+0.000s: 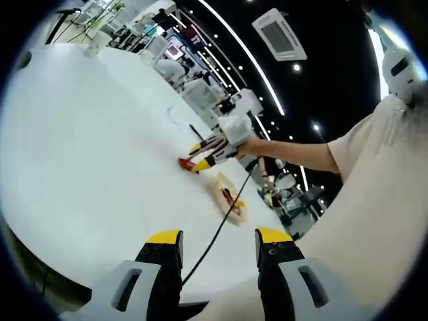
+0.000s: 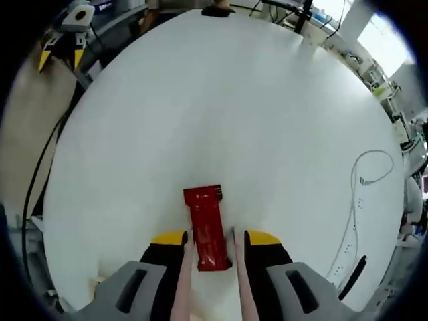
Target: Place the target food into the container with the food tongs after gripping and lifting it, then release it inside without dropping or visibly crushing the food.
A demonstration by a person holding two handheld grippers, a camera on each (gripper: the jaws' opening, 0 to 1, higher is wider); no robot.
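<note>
close up, in the right gripper view, a red packet (image 2: pixel 208 227) lies flat on the white table (image 2: pixel 221 107). it is a long glossy rectangle, like a wrapped snack, with a darker crimped end at its far edge and small pale print on top. its near end sits between two pale, slim tong arms (image 2: pixel 182 281) that run forward along the inner faces of the right gripper (image 2: pixel 215 239). the gripper's black jaws with yellow tips stand apart, one either side of the packet, and the tong arms lie just beside the packet's long edges; whether they actually press on it cannot be told. the packet's far half reaches out past the jaw tips, straight ahead. a thin white cable (image 2: pixel 364 194) loops over the table at the far right.

from the left gripper view, the left gripper (image 1: pixel 219 239) hangs over the near table edge with its yellow-tipped jaws apart and nothing between them. a black cord (image 1: pixel 217 234) runs between them. farther across the table a person's bare forearm (image 1: pixel 294 150) reaches in from the right, holding the right gripper at the red packet. just near of that lies a shallow pale dish (image 1: pixel 229 196) with something red and yellow in it; what exactly is too small to tell.
</note>
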